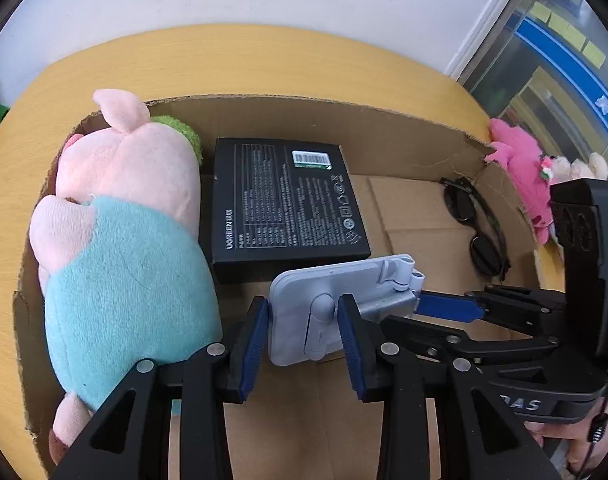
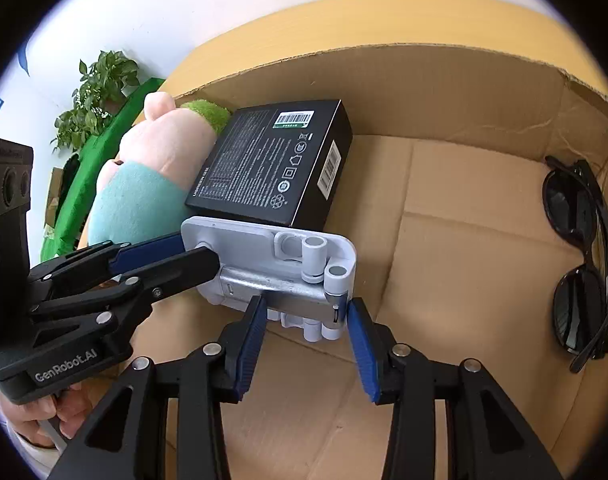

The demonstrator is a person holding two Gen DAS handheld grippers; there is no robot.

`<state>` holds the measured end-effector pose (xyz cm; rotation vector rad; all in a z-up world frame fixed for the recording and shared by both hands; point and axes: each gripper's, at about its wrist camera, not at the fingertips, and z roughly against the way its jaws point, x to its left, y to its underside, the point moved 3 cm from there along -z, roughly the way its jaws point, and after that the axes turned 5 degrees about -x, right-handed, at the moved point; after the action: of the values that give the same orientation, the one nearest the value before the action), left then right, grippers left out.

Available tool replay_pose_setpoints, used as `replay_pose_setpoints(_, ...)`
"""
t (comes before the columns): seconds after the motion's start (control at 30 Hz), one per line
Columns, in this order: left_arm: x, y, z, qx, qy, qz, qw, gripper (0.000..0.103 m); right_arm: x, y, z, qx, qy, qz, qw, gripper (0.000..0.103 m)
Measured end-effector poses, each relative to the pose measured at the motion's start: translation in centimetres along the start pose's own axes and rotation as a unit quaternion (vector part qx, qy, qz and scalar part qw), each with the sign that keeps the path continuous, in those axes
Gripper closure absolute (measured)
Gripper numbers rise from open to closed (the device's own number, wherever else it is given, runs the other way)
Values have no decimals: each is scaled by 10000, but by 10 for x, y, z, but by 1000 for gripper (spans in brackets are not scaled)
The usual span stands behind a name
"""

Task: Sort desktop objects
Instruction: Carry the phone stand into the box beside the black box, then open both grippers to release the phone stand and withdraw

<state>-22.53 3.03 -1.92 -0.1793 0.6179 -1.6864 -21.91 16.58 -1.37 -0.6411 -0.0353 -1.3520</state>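
A grey folding phone stand [image 1: 300, 292] hangs low inside a cardboard box [image 1: 344, 128], just above its floor. My left gripper [image 1: 302, 328] is shut on the stand's flat plate, one blue pad pressing each side edge. My right gripper [image 2: 304, 320] is shut on the silver hinge bar of the same stand [image 2: 244, 240]. In the left wrist view the right gripper [image 1: 424, 316] reaches in from the right. In the right wrist view the left gripper [image 2: 196, 252] comes in from the left. A hand shows under each handle.
A black product box [image 1: 288, 200] lies just behind the stand, beside a pink-and-teal pig plush [image 1: 124, 240] on the left. Black sunglasses [image 1: 476, 228] rest by the carton's right wall. A pink plush [image 1: 520, 160] sits outside on the yellow table [image 1: 224, 60]. Bare cardboard floor [image 2: 444, 280] lies between stand and sunglasses.
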Motion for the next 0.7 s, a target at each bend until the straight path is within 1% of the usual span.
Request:
replay_pose_setpoints(0.07, 0, 0, -1, 42, -114, -93, 9999, 70, -2, 5, 0, 89, -184, -111, 9997, 63)
replay_pose_setpoints(0.2, 0, 2, 0, 14, -145, -163, 9998, 69, -3, 7, -8, 197, -154, -158, 9996, 63)
replay_pose_setpoints(0.3, 2, 2, 7, -53, -87, -104, 9999, 69, -4, 8, -10, 127, -217, -288, 9993, 62)
replay_pose_setpoints(0.4, 7, 3, 20, -151, -123, -53, 9998, 69, -1, 8, -5, 14, -191, -267, 9995, 61)
replay_pose_setpoints(0.43, 8, 4, 27, -255, -142, -56, 9996, 69, 3, 7, 0, -68, -143, -195, 9997, 56)
replay_pose_setpoints(0.47, 8, 4, 36, -385, -164, -77, 9991, 69, 6, 7, 6, -161, -47, -102, 9998, 48)
replay_pose_setpoints(0.5, 8, 6, 51, -634, -201, -129, 9977, 69, 12, 8, 17, -327, 205, 58, 9992, 44)
replay_pose_setpoints(0.53, 8, 8, 67, -941, -235, -180, 9951, 69, 17, 10, 27, -489, 417, 184, 9978, 36)
replay_pose_setpoints(0.57, 7, 11, 86, -1267, -245, -242, 9913, 65, 24, 17, 44, -775, 715, 370, 9937, 29)
replay_pose_setpoints(0.6, 5, 17, 107, -1613, -254, -318, 9861, 51, 29, 26, 59, -1057, 925, 487, 9889, 24)
replay_pose_setpoints(0.63, 4, 23, 124, -1857, -307, -352, 9815, 41, 34, 35, 71, -1312, 1072, 543, 9840, 21)
replay_pose_setpoints(0.67, 3, 30, 142, -2115, -430, -367, 9757, 22, 39, 46, 83, -1557, 1169, 597, 9790, 21)
replay_pose_setpoints(0.7, 0, 39, 160, -2348, -579, -385, 9696, 9, 48, 62, 95, -1799, 1189, 707, 9739, 21)
